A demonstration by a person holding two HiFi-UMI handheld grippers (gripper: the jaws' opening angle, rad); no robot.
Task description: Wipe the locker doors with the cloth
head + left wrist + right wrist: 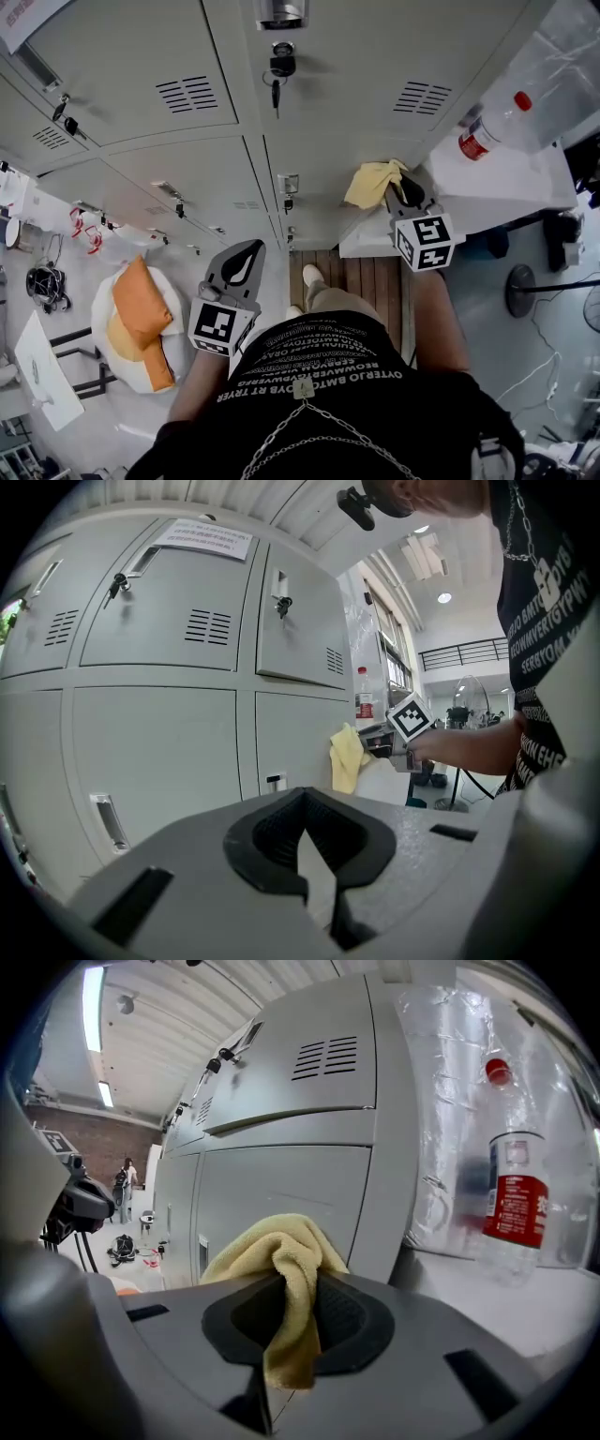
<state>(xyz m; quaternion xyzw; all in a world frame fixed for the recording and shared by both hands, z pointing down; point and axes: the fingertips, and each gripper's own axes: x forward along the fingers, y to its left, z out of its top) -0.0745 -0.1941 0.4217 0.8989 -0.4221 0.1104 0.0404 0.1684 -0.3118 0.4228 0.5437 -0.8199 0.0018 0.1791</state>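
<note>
Firstly, head view, lockers: grey locker doors (141, 89) fill the top of the frame, and keys (278, 70) hang from one lock.
Head view, right gripper: the right gripper (398, 192) is raised toward the lower doors, just beside the corner of a white counter (525, 187). A yellow cloth (372, 183) is bunched at its tip.
Head view, left gripper: the left gripper (248, 253) sits lower, pointing at the lockers and well apart from the cloth.
Head view, surroundings: a clear bottle (492, 127) with a red cap is on the counter. An orange cushion (141, 309) lies on a white seat at the left.
Left gripper view, fingers: the fingers (262, 841) meet at their tips with nothing between them. Beyond them, the cloth hangs close to a lower door edge.
Right gripper view, fingers: these fingers (347, 1321) are clamped on the cloth. One fold stands above the pads and one end hangs down between them.
Right gripper view, cloth and door: the cloth is near the lower door, but contact cannot be told.
Right gripper view, counter: the bottle stands upright before clear plastic sheeting (450, 1101).
</note>
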